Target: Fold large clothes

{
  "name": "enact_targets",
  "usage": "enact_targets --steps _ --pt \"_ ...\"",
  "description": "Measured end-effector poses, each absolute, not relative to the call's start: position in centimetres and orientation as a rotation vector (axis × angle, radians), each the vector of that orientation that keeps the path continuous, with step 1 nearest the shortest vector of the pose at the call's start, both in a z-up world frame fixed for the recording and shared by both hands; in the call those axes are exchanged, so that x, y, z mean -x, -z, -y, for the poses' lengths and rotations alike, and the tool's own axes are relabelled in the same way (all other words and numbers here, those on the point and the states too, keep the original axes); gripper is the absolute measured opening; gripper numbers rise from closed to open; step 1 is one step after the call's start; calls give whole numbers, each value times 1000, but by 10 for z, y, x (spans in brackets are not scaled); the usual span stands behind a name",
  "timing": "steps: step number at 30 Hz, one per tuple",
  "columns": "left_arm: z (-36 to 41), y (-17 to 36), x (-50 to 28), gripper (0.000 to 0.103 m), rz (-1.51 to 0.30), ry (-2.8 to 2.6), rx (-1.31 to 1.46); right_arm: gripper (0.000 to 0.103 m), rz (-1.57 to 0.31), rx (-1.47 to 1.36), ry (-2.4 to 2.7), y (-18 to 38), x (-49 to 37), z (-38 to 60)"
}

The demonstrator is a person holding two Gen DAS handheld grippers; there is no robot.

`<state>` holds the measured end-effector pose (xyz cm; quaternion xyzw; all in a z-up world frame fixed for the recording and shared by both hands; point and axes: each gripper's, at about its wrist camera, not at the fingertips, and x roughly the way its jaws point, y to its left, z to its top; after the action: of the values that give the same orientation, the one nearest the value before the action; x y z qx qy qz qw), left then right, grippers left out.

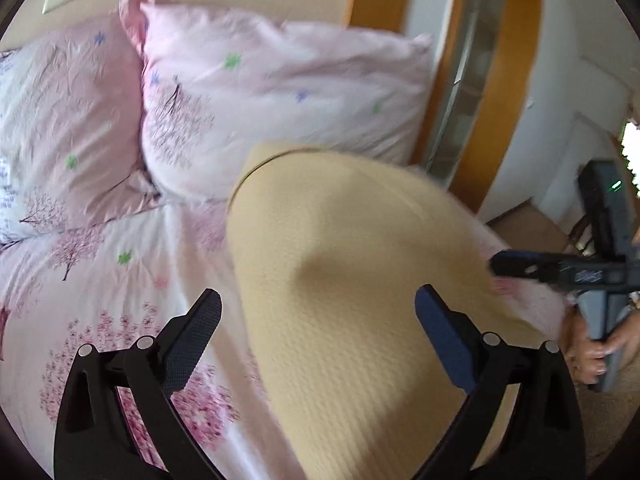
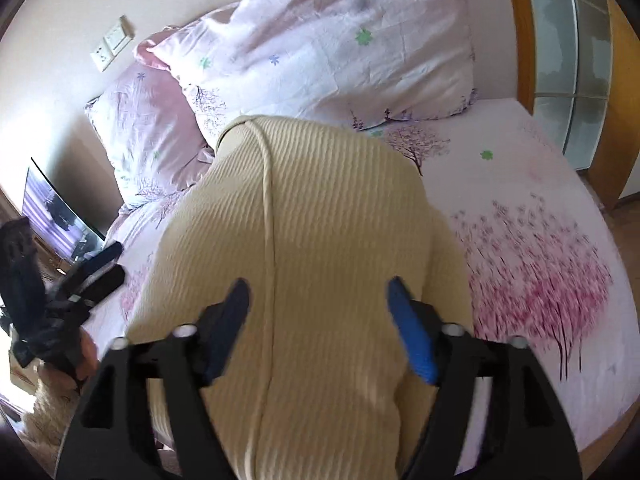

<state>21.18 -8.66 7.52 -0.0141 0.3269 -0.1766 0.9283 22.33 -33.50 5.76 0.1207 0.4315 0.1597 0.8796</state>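
Your left gripper [image 1: 318, 308] hovers wide open, holding nothing, above the cream ribbed garment [image 1: 360, 300] stretched lengthwise down the floral bedsheet [image 1: 100, 280] toward two pillows [image 1: 260, 92]. Your right gripper [image 2: 318, 300] is likewise spread open and empty over the same knit. Blur makes the hems hard to judge, so a hasty pinch may catch the sheet too, or only one layer.

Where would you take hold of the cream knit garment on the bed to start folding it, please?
Probably at the far hem of the cream knit garment, the narrow end near the pillows. It lies flat and lengthwise on the bed sheet, so that edge is free to pinch. Come down from above with the open right hand-held gripper, one finger slid under the edge.
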Motion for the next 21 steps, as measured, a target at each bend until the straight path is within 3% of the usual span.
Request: enact_targets --steps 5,21 --pt "93 -58 -224 99 -720 348 1 77 -1096 -228 -317 -14 -254 322" --pt "102 -53 -224 102 -676 333 -54 82 -1107 -259 -326 3 -258 321"
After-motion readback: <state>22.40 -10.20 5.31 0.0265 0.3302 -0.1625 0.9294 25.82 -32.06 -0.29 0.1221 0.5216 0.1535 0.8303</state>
